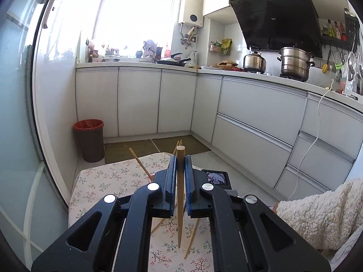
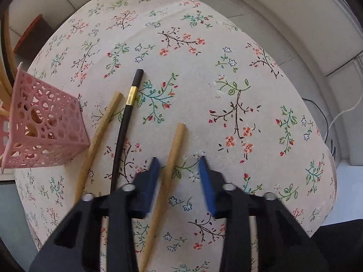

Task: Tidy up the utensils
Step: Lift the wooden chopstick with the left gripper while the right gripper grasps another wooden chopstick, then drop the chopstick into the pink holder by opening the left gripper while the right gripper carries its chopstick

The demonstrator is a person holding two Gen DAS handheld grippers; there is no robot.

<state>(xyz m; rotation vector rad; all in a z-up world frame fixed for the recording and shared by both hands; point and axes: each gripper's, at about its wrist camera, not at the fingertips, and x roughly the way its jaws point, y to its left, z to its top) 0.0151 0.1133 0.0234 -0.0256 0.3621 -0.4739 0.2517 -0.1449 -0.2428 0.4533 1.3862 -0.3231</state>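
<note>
Left hand-held gripper (image 1: 180, 158) pinches a wooden chopstick (image 1: 180, 195), upright betw its pads, lifted above the surface (image 1: 109, 181). Right hand-held gripper (image 2: 179, 165) points down, jaws apart, straddling another chopstick (image 2: 169, 170) lying flat; pink basket (image 2: 45, 127) to its left.

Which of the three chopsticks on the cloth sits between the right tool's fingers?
The lone wooden chopstick. The other wooden one and the black gold-banded one lie left, by the pink basket.

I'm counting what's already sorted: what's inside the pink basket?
Through the pink basket holes, a few pale wooden chopsticks show, rising past its rim at the left edge. How many, and the basket's bottom, I cannot tell: the wall and frame edge hide them.
</note>
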